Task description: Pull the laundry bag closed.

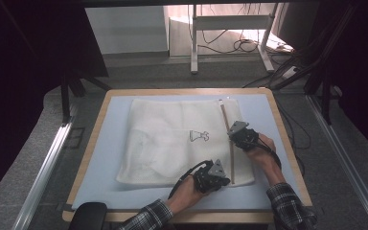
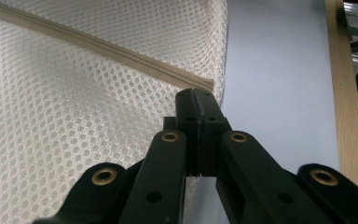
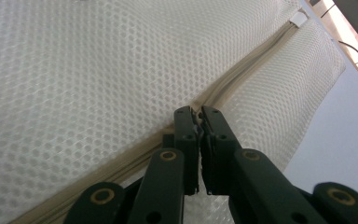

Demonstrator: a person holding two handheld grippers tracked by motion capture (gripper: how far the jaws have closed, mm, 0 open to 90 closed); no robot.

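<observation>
A: Mesh laundry bag (image 1: 172,139) lies flat on the blue mat (image 1: 100,158), near the table's far edge. Beige zipper (image 1: 231,153) runs along the bag's right side.

B: Step?

A: Judged mid-zip. Left gripper (image 1: 219,181) has its jaws pressed together at the zipper's near end (image 2: 200,84), apparently pinning fabric there. Right gripper (image 1: 235,136) sits midway along the track, jaws nearly together on the zipper (image 3: 223,93); slider itself hidden, probably between them.

B: Next?

A: Left anchors and keeps the tape taut; right draws along the track toward the white tab (image 3: 299,17).
</observation>
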